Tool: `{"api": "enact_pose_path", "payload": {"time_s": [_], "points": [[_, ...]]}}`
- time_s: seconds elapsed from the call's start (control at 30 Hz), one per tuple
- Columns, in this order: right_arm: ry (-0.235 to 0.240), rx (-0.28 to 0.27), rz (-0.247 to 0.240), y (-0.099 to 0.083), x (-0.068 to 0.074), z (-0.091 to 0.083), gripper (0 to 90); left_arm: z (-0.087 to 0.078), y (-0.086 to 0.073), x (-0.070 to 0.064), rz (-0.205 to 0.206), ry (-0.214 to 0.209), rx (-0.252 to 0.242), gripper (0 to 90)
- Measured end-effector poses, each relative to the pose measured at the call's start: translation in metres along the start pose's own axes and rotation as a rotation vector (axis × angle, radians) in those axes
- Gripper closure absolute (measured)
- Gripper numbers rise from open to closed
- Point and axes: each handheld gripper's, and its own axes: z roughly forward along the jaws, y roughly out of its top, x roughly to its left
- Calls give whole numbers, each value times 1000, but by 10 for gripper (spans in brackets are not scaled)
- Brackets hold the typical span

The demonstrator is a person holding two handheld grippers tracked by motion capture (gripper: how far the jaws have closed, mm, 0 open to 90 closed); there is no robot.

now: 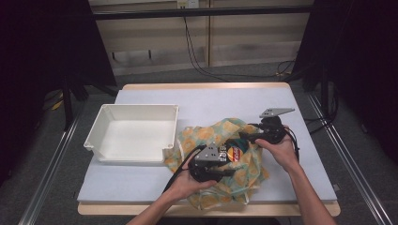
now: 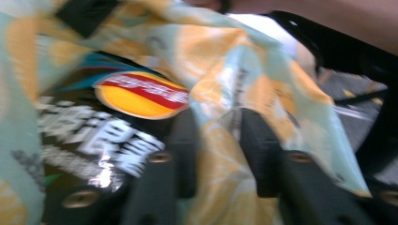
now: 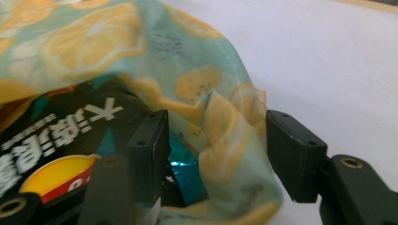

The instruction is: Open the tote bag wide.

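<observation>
Your left hand-held gripper (image 2: pixel 212 140) is clamped on a fold of the lemon-print bag (image 1: pixel 206 136). Your right hand-held gripper (image 3: pixel 212 154) straddles its rim, jaws wide. The snack packet (image 1: pixel 234 152) sits inside on the table (image 1: pixel 211 101); the white bin (image 1: pixel 133 133) is empty, so transfer apparently remains.

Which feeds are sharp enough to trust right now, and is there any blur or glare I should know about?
Left gripper view: motion-smeared, with glare on the dark snack packet beside the citrus-print bag. Right gripper view: sharp at the bag's folded edge and jaws, soft at the nearest corners. High view: evenly lit table, dark surroundings, small detail lost at the white bin.
</observation>
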Motion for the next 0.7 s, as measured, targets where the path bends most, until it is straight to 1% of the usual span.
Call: {"api": "enact_pose_path", "payload": {"time_s": [0.03,0.07,0.1,0.17,0.23,0.27,0.3,0.33,0.37,0.4,0.43,0.47,0.5,0.53,0.57,0.6,0.63,0.67,0.7], "points": [[-2,1,6,-1,-1,3,427,2,0,-4,8,-12,13,774],[-4,11,16,-3,-4,7,442,4,-1,-7,18,-33,21,827],[-14,21,19,-4,-5,11,444,5,-1,-10,30,-39,35,866],[-13,39,25,-5,-8,18,470,10,-2,-17,52,-68,49,888],[-24,43,40,-6,-11,24,502,14,-2,-25,56,-103,37,895],[-22,42,45,-6,-13,26,533,16,-1,-28,65,-119,41,898],[-26,44,50,-6,-15,28,573,18,-1,-32,73,-124,40,900],[-27,48,57,-7,-16,30,603,21,-1,-34,91,-137,49,900],[-35,54,60,-7,-18,33,645,23,-1,-36,91,-143,51,900],[-41,57,59,-7,-19,35,688,25,-2,-38,87,-159,45,900],[-35,58,61,-6,-20,36,719,27,-3,-40,101,-164,66,900],[-42,56,61,-6,-22,37,759,31,-4,-42,103,-173,63,900],[-55,51,64,-4,-24,38,826,32,-5,-44,109,-181,63,900],[-47,47,61,-3,-25,38,862,34,-5,-45,125,-185,80,900],[-59,42,60,-2,-27,39,876,36,-6,-48,129,-177,79,900],[-61,35,68,0,-30,40,887,38,-7,-49,130,-183,86,900],[-64,37,69,1,-32,41,892,38,-8,-49,128,-178,87,900],[-81,40,66,1,-33,42,894,39,-9,-49,126,-171,91,900],[-85,44,68,1,-35,43,894,40,-10,-50,131,-171,93,900]]}}
